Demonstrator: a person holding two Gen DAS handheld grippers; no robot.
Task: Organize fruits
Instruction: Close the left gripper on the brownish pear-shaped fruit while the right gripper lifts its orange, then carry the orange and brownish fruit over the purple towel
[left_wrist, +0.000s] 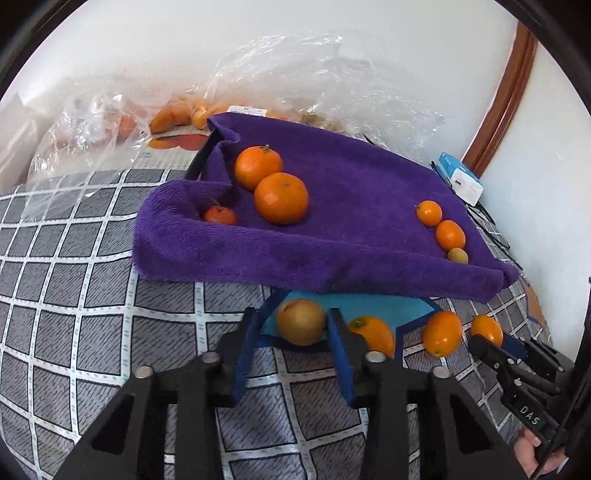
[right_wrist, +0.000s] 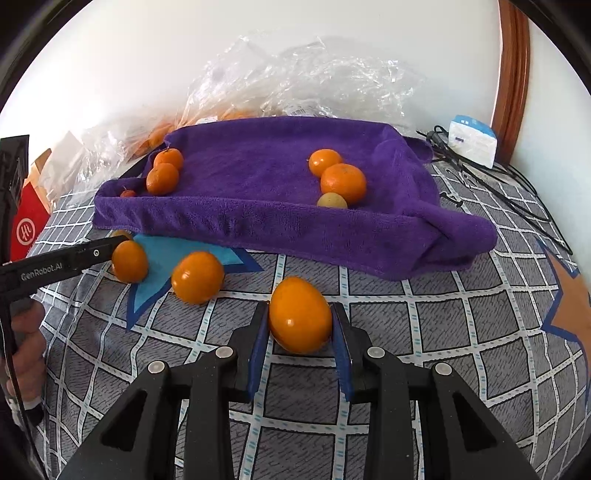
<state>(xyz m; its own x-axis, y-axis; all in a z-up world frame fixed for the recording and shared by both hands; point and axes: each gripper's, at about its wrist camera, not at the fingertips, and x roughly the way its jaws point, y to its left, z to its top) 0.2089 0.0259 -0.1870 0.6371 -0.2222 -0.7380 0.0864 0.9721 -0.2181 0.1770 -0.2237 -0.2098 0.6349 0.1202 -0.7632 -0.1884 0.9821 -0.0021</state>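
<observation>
Below the front edge of the purple towel tray (left_wrist: 332, 258), the left gripper (left_wrist: 301, 325) is clamped on a yellowish-brown round fruit (left_wrist: 301, 321) over the blue patch; the right gripper (right_wrist: 300, 321) is clamped on an oval orange fruit (right_wrist: 300, 315) on the grid-patterned cover (right_wrist: 443, 332). Two loose orange fruits (right_wrist: 197, 277) lie between them. Open cover extends rightward; tangerines (left_wrist: 280, 197) rest inside the tray.

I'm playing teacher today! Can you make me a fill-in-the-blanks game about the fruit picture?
1. The towel lining the tray is ____.
2. The left tool is shut on a ____ fruit.
3. The right tool grips an ____ fruit.
4. Behind the tray lie clear ____ bags.

Missing words: purple; brownish-yellow; orange; plastic
</observation>
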